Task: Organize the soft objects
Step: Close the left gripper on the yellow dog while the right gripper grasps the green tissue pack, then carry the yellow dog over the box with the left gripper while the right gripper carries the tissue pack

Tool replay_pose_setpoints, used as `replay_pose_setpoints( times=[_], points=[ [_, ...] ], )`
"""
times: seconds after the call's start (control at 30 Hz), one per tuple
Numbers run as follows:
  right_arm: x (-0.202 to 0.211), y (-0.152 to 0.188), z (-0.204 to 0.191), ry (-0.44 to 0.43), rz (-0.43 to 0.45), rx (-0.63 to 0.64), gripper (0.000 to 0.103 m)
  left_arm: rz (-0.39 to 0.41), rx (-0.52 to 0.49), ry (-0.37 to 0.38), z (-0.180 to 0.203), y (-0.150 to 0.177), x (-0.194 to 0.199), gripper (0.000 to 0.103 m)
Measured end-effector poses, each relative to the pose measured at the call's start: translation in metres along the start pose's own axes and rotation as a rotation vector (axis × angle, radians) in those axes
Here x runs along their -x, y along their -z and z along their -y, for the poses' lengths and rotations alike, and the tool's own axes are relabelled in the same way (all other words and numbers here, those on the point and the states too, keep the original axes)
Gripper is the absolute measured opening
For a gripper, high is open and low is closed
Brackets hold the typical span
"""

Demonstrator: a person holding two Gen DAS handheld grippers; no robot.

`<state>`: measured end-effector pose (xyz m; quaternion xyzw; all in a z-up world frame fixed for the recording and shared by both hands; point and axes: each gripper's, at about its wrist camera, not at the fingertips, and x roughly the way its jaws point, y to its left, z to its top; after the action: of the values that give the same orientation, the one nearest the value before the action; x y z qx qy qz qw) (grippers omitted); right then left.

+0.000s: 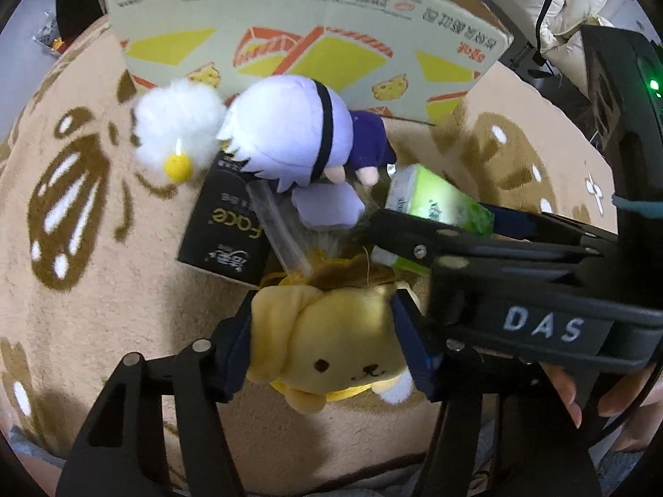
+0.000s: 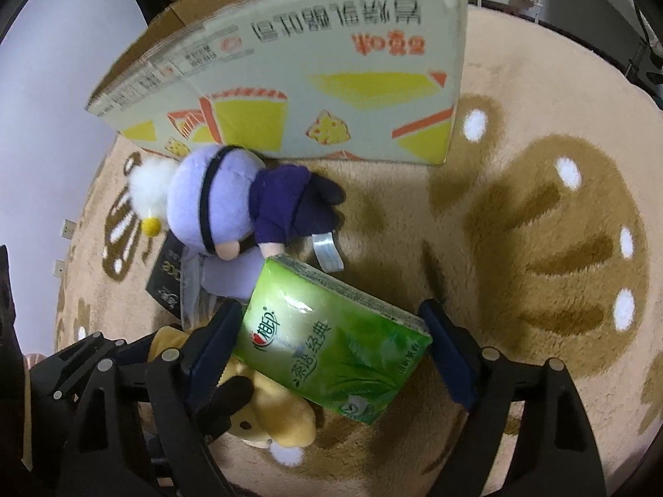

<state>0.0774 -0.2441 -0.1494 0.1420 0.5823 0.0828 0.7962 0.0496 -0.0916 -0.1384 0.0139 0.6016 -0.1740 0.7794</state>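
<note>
Grasp step under way, both grippers working the pile lying just in front of the cardboard box (image 1: 306,45).

Left gripper (image 1: 323,331) pinching the yellow dog plush (image 1: 331,352): blue pads pressing into both flanks of the plush, jaws about half closed, plush bulging between them. Plush sitting nearest the camera, farthest of the pile from the box, resting on the tan rug (image 1: 103,281).

Right gripper (image 2: 335,352) straddling the green tissue pack (image 2: 331,352): jaws standing wide, left pad touching or nearly touching the pack's edge, right pad showing a small gap, so not clamping yet. Pack lying tilted, one end propped on the yellow plush, farther from the box than the purple doll.

Purple doll (image 1: 290,132) lying right against the box wall, white fluffy chick (image 1: 174,132) beside it, also close to the box. Black tissue pack (image 1: 223,232) lying partly under the doll, between box and yellow plush. Clear plastic strip sticking out of the pile, purpose unclear.

Judging progress: early, nothing seen going into the box, interior not visible.

Next, probably: closing the right jaws fully on the green pack, then lifting both items clear and carrying them over the box rim. Needing care lifting the plush, since the green pack overlaps it and could get dragged or tipped; soft plush likely squashing, so a firm pinch needed.
</note>
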Motion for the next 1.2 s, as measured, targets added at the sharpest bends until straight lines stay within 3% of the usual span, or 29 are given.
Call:
replay_pose_setpoints(
  times=[0.2,0.6,0.8,1.2],
  points=[
    [0.022,0.0,-0.001,-0.027,0.06,0.014,0.09,0.058,-0.013,-0.051,0.003,0.001,0.014,0.056],
    [0.069,0.006,0.0,-0.049,0.184,0.042,0.09,0.32,-0.023,-0.201,-0.008,0.01,0.082,0.056],
    [0.096,0.011,-0.009,-0.056,0.307,0.068,0.09,0.476,-0.009,-0.271,-0.012,0.007,0.117,0.056],
    [0.132,0.0,-0.025,-0.055,0.542,0.113,0.09,0.747,0.001,-0.312,-0.026,-0.018,0.163,0.056]
  ],
)
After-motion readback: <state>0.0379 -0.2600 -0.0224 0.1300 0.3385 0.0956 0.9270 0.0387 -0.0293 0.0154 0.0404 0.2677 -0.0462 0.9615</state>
